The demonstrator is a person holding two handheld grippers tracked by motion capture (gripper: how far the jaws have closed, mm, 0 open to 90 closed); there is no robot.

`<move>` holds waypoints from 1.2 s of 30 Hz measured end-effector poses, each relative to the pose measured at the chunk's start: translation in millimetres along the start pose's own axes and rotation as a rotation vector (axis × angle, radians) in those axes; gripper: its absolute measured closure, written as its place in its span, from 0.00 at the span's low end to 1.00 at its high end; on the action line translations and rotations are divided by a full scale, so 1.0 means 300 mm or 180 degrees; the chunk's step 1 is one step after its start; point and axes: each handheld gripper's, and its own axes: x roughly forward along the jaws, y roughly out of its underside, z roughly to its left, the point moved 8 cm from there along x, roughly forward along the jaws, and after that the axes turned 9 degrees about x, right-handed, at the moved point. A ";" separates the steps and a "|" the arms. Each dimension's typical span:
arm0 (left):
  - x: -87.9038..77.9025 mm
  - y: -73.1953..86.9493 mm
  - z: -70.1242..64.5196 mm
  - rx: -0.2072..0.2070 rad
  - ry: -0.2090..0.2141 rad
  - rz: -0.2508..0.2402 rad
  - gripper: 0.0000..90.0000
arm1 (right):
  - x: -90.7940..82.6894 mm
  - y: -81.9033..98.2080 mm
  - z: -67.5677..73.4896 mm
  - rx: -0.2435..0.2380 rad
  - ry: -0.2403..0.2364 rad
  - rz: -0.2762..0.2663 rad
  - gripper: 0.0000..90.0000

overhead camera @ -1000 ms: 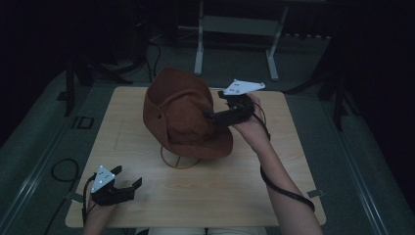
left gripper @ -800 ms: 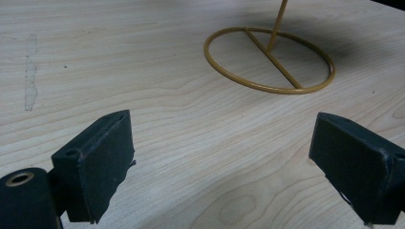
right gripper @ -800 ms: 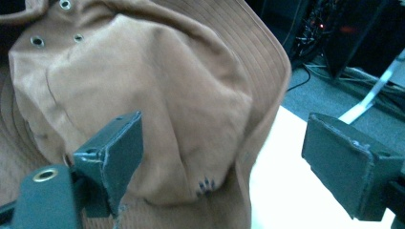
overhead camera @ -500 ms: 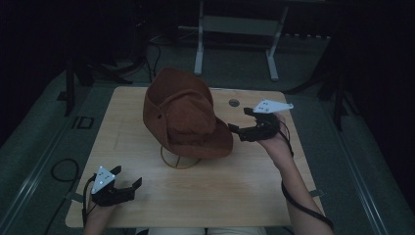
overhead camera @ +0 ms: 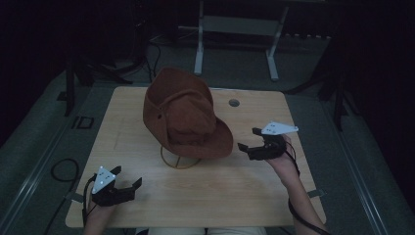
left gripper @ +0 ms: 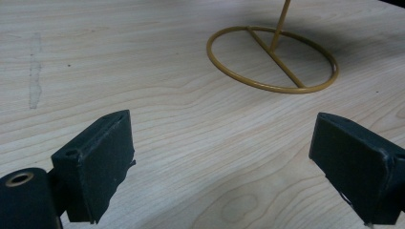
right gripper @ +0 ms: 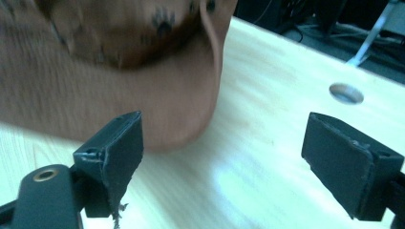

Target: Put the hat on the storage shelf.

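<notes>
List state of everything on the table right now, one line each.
hat: sitting on the wire stand, tilted, not gripped
wire stand: upright, ring base flat on the table
left gripper: open, holding nothing, near the table's front left corner
right gripper: open, holding nothing, apart from the hat's brim, to the brim's right
table: bears the stand; round hole uncovered

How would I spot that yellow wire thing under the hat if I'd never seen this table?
Start at the wooden table and find the brown hat near its middle. Beneath its brim, a thin yellow wire stand rests on the wood: a flat ring with a crossbar and a slim upright rod.
</notes>
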 end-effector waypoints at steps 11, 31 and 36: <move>0.003 0.003 -0.002 0.0024 0.0015 0.0038 0.09 | -0.037 0.223 -0.051 0.0206 0.0055 0.0122 0.16; 0.003 0.001 -0.001 -0.0023 0.0012 0.0024 0.09 | -0.174 0.419 -0.145 0.0549 0.0379 0.0089 0.16; 0.002 0.001 -0.001 -0.0021 0.0030 0.0023 0.09 | -0.206 0.440 -0.182 0.0577 0.0530 0.0081 0.16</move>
